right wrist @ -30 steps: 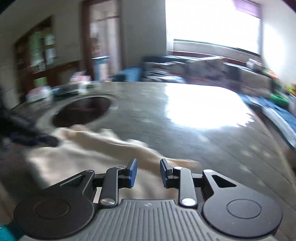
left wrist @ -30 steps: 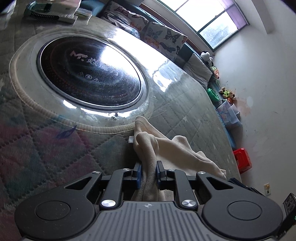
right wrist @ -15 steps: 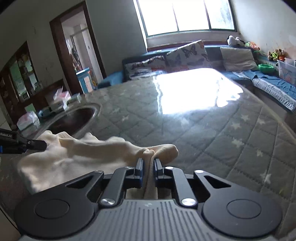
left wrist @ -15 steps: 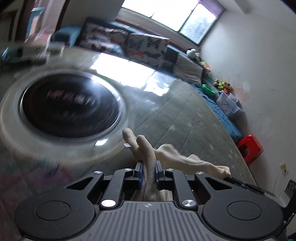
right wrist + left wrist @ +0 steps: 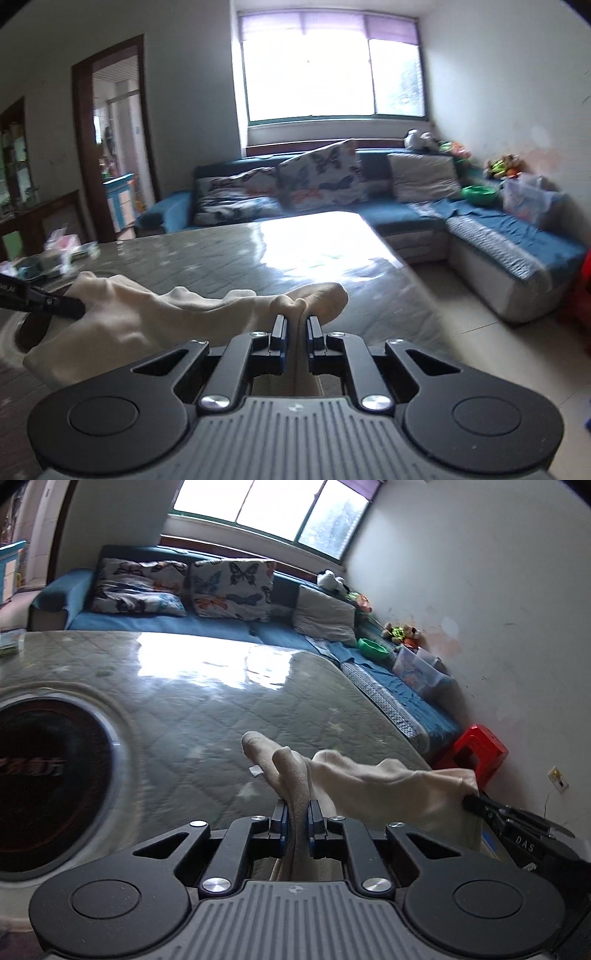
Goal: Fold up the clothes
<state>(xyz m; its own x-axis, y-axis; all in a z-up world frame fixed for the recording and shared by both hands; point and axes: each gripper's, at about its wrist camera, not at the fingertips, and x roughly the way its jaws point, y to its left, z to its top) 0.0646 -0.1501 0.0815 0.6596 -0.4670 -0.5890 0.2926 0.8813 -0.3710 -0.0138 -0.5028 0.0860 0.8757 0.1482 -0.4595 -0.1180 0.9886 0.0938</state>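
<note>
Left gripper (image 5: 295, 818) is clamped nearly closed on a bunched edge of the cream garment (image 5: 373, 786), blue pads pressing the fold from both sides. The cloth pokes out past the tips toward 12 o'clock, and a small white tag (image 5: 255, 771) hangs off it at about 11 o'clock from the fingers. From there the fabric stretches away to 3 o'clock, where I see my right gripper (image 5: 471, 798) gripping the other end. Its black body carries the letters "DAS" in white; the rest of that marking is cut off.

In the right wrist view, same story: right gripper (image 5: 295, 328) pinched down to a narrow gap with the cream garment (image 5: 155, 314) caught between the pads, a rounded lump of cloth bulging beyond the tips. The fabric runs off to 9 o'clock, raised off the quilted table cover (image 5: 207, 258), to the tip of the left gripper (image 5: 79, 308). There's white lettering on that arm, too blurred for me to read.

The dark round glass panel (image 5: 48, 775) sits at 9 o'clock in the left view, set into the table. It bears reddish characters I can't make out. Window glare is on the table at 12 o'clock.
</note>
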